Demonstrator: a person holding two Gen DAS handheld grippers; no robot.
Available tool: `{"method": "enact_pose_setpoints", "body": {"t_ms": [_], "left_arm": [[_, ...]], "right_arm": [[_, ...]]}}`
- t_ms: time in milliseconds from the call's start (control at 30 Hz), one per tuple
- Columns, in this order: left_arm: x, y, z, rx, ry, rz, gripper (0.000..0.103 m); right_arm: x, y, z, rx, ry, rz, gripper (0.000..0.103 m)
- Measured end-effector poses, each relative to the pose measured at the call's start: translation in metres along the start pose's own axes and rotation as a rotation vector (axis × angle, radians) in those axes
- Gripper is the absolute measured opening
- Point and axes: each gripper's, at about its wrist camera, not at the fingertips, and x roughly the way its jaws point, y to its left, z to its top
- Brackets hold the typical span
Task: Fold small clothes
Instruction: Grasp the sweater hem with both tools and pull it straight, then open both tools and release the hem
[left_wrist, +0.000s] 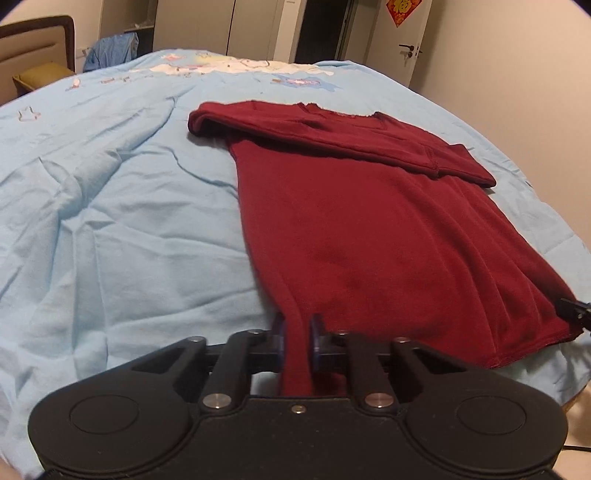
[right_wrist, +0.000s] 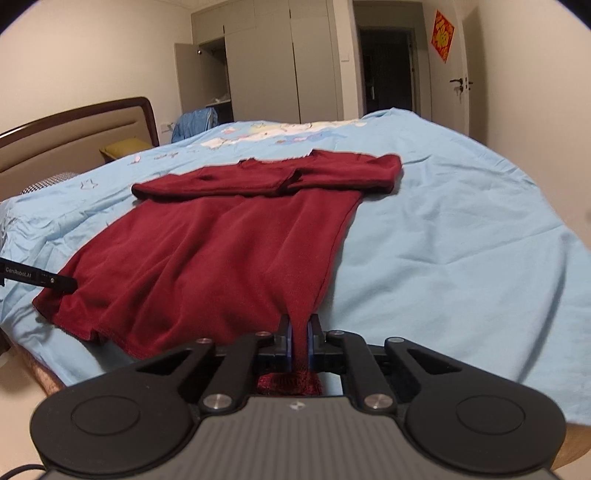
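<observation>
A dark red shirt (left_wrist: 388, 229) lies flat on the light blue bed sheet (left_wrist: 129, 221), its sleeves folded across the top. My left gripper (left_wrist: 297, 341) is shut on the shirt's near left hem corner, the cloth pinched between the blue pads. In the right wrist view the same red shirt (right_wrist: 221, 251) spreads away from me, and my right gripper (right_wrist: 300, 338) is shut on its near right hem corner. The other gripper's black tip (right_wrist: 55, 280) shows at the shirt's left edge. The right gripper's tip (left_wrist: 576, 308) peeks in at the far right of the left wrist view.
The bed sheet (right_wrist: 461, 258) carries a cartoon print at its far side. A brown headboard (right_wrist: 74, 129) and a yellow pillow (right_wrist: 122, 149) stand at the left. Blue clothing (right_wrist: 192, 123) hangs by the grey wardrobe (right_wrist: 277, 62). A door (right_wrist: 448, 70) is at the back right.
</observation>
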Motion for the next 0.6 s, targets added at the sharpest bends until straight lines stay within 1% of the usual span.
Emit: {"method": "enact_pose_setpoints", "body": {"t_ms": [100,200,333,433,533,600], "left_arm": [[-0.014,-0.003,0.004,-0.025,-0.032,0.022,0.005],[-0.035,-0.004,0.008,-0.035,-0.078,0.037,0.004],[-0.065,-0.005,0.011,-0.026,-0.137,0.044,0.004],[-0.070,-0.004,0.006,-0.004,-0.127,0.063,0.004],[-0.057,0.001,-0.004,-0.033,-0.079,0.058,0.004],[-0.049,0.002,-0.011,-0.038,-0.061,0.060,0.004]], "right_arm": [[-0.013,-0.006,0.006,-0.001,-0.039,-0.024,0.008],[-0.026,-0.012,0.012,0.000,-0.070,-0.029,0.008],[-0.043,-0.011,0.016,-0.043,-0.083,-0.043,0.007],[-0.045,-0.011,0.013,-0.070,-0.073,-0.058,0.007],[-0.035,-0.017,0.007,-0.037,-0.034,-0.048,0.007],[-0.030,-0.017,0.003,-0.037,-0.015,-0.049,0.007]]}}
